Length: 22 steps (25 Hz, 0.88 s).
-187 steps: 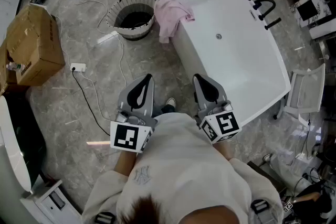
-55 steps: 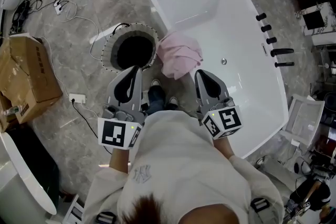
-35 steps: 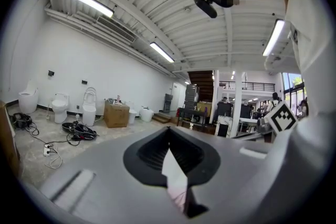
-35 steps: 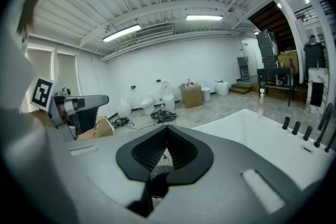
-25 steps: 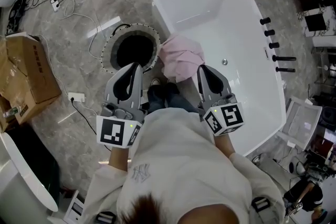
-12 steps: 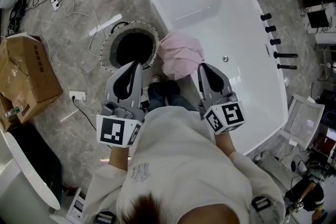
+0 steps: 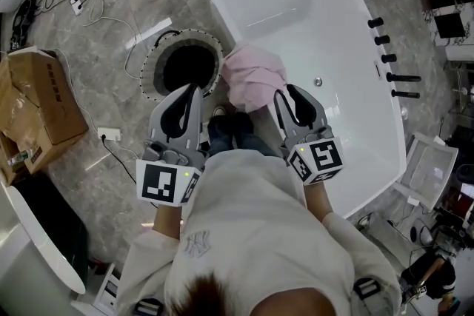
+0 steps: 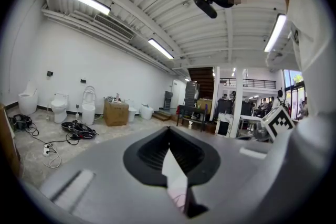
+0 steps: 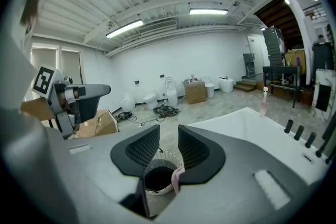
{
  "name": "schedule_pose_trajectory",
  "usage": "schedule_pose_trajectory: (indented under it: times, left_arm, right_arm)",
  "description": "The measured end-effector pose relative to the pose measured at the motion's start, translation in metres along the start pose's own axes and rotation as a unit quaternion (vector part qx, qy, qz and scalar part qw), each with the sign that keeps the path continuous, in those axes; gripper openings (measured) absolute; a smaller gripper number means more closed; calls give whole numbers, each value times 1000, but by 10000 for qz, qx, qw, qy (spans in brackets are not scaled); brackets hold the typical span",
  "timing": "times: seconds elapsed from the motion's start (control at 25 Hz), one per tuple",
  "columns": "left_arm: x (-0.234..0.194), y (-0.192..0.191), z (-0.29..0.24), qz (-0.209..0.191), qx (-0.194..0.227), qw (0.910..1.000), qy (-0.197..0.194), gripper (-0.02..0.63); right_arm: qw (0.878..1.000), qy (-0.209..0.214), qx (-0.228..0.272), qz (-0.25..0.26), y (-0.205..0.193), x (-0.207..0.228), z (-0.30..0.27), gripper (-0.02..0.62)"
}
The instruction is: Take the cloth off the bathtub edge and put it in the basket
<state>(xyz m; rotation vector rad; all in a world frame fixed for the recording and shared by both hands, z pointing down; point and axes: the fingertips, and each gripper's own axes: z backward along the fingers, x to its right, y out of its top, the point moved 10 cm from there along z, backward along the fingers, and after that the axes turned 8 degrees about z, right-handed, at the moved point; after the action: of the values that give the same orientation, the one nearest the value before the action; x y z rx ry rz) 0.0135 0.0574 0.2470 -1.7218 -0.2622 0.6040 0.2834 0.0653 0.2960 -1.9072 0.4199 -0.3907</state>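
Our left jaws [image 7: 195, 89] are closed tip to tip with nothing in them. The basket [image 7: 144, 69] stands on the floor just ahead of them, its mouth open and bare of cover. Ahead and between both pairs of jaws, the cloth [image 7: 254, 78] lies crumpled over the near edge of the bathtub [image 7: 296, 18], just beside the basket and touching neither pair. Our right jaws [image 7: 287, 91] have just been opening and stand a little apart, holding nothing; through their gap we see only the basket and a sliver of cloth beyond.

We judge the cloth light, soft and limp: it should sag and trail once lifted, so a deep bite on a raised fold at the top of the heap looks safest. The tub edge is hard and smooth, and we would keep the jaws from knocking it. The way left to the basket is short and open; a cable [image 7: 133, 48] lies on the floor beyond the basket, so a hanging tail must clear the rim.
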Motion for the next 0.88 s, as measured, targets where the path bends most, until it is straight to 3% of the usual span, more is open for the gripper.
schedule_pose_trajectory:
  times: [0.28,0.48,0.88]
  left_arm:
    - [-4,-7,-12,12,-126,9999,40,12]
    - [-8,-26,-28,111,-292,9995,80,14]
    - [-12,-69,-61,801,-543,9952,171,12]
  right_arm:
    - [9968,93,-706,360,-30,18,-29,212]
    - [9939,165,-1062,266,-58,28,-49,227]
    - [9863,125,-1639,163,-117,38,-92,272]
